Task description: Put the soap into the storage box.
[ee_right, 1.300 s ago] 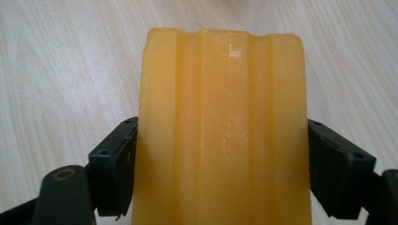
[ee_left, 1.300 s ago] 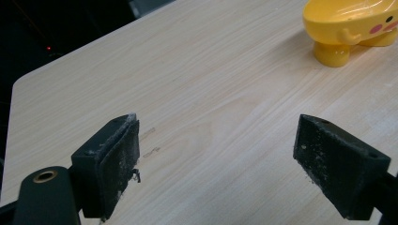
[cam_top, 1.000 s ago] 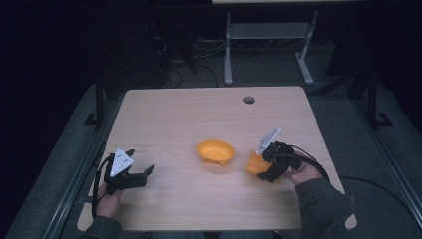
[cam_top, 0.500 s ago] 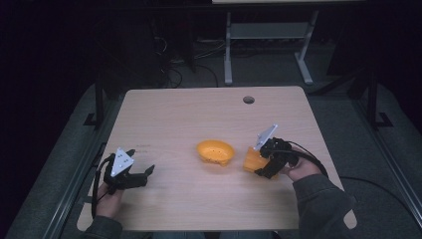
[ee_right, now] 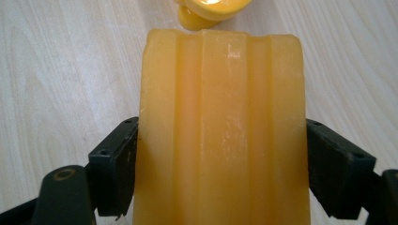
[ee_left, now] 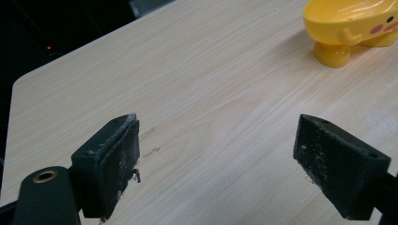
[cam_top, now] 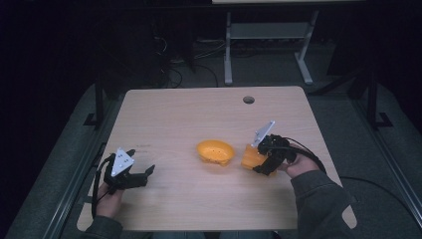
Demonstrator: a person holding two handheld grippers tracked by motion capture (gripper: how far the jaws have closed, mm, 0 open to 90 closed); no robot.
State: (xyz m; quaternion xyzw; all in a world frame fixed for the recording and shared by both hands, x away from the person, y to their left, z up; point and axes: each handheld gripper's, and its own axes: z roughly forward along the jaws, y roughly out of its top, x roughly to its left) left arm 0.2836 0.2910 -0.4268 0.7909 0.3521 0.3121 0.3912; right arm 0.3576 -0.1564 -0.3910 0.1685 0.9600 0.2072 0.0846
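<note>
A yellow duck-faced dish (cam_top: 215, 152) on short feet stands near the table's middle; it also appears far off in the left gripper view (ee_left: 349, 26) and at the top of the right gripper view (ee_right: 209, 11). My right gripper (cam_top: 259, 164) is shut on an orange ribbed bar (cam_top: 249, 157), just right of the dish. In the right gripper view, both jaws press the sides of the bar (ee_right: 223, 117), held by the right gripper (ee_right: 223, 173). My left gripper (cam_top: 144, 174) rests at the front left, open and holding nothing (ee_left: 225, 164).
The wooden table (cam_top: 189, 114) has a round cable hole (cam_top: 248, 99) near its far edge. A white desk frame (cam_top: 268, 45) and cables stand on the dark floor behind. A cable trails from the right hand off the table's right side.
The right gripper has carried the orange bar slightly left, closer to the dish. The left gripper has stayed where it was.
</note>
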